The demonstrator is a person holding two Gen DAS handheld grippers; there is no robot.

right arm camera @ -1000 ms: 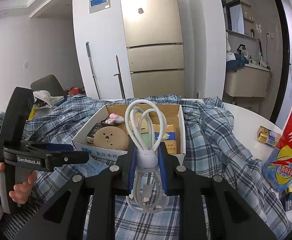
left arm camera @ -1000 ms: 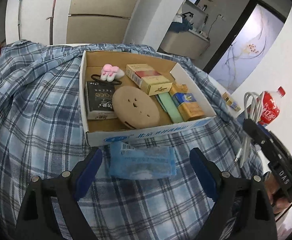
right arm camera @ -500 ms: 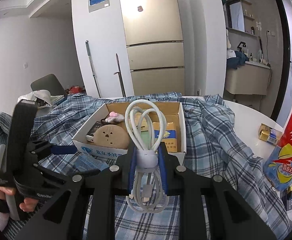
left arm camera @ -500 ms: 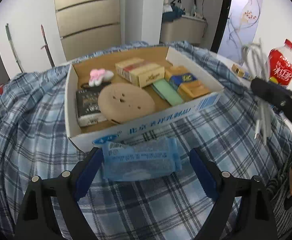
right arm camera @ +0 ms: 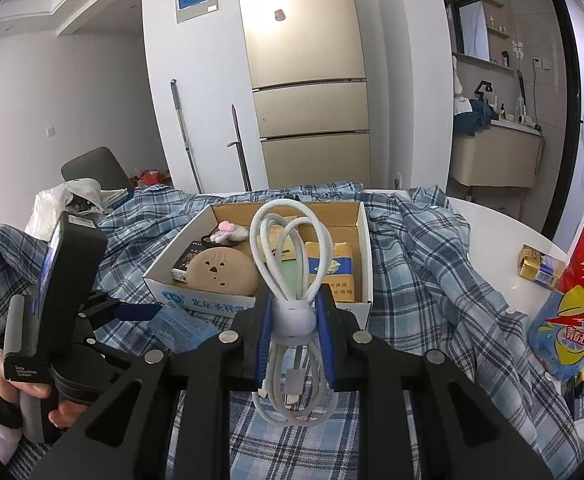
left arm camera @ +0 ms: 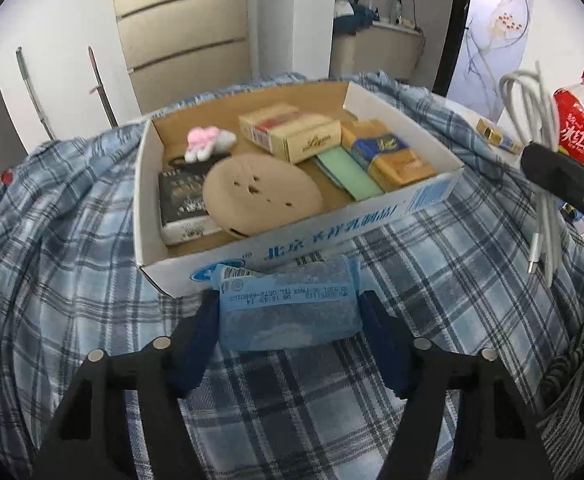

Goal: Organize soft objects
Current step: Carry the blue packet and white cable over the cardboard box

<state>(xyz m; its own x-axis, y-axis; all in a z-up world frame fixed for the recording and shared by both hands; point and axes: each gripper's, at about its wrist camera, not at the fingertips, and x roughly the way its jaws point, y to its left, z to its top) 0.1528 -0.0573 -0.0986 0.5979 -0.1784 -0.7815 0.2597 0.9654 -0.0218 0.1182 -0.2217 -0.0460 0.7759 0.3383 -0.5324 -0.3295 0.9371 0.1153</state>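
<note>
My left gripper (left arm camera: 288, 312) is shut on a blue tissue pack (left arm camera: 288, 304) and holds it just in front of the near wall of a white cardboard box (left arm camera: 332, 228). The pack also shows in the right wrist view (right arm camera: 176, 326). My right gripper (right arm camera: 294, 320) is shut on a coiled white cable (right arm camera: 292, 264) and holds it upright, in front of the box (right arm camera: 196, 300). The cable also shows at the right of the left wrist view (left arm camera: 532, 128). The box holds a tan round disc (left arm camera: 260, 188), a pink plush (left arm camera: 208, 142), a black pack and several cartons.
A blue plaid cloth (left arm camera: 52, 260) covers the surface under the box. A red iced-tea bottle (right arm camera: 576, 300) stands at the right on a white table, with a small gold carton (right arm camera: 540, 266) behind it. A refrigerator (right arm camera: 308, 80) stands behind.
My left gripper has closed its fingers onto the tissue pack and lifted it closer to the box's near wall. My right gripper has kept the cable and barely moved.
</note>
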